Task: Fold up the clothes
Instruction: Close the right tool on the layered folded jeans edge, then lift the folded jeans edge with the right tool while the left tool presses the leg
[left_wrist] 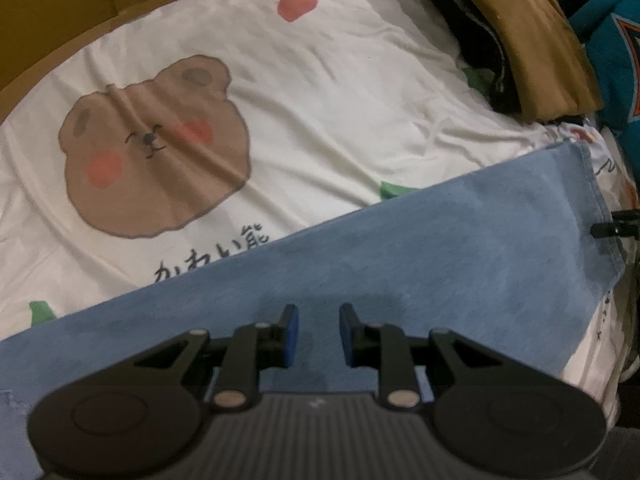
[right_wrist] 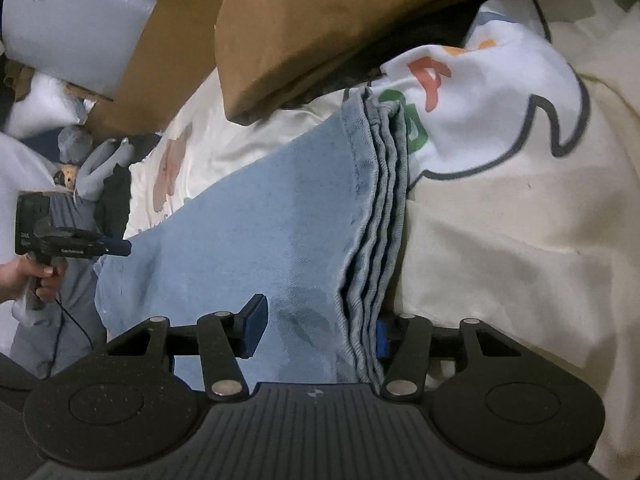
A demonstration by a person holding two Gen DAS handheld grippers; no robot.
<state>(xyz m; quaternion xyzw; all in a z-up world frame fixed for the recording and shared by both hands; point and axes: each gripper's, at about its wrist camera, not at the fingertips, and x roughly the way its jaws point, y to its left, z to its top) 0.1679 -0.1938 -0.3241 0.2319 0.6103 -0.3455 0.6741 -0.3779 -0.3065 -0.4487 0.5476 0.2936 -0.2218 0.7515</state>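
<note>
Your left hand-held gripper (left_wrist: pixel 319 334) hovers with jaws apart over the folded blue jeans (left_wrist: pixel 400 264), lying across the lower frame on the bear-print sheet (left_wrist: pixel 320 92). Your right hand-held gripper (right_wrist: pixel 320 330) straddles their stacked hem edges (right_wrist: pixel 378 216), jaws spread wide.

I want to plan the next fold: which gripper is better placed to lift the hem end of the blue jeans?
Probably right: the right gripper has open jaws straddling the folded light-blue denim jeans at their stacked hems.
</note>
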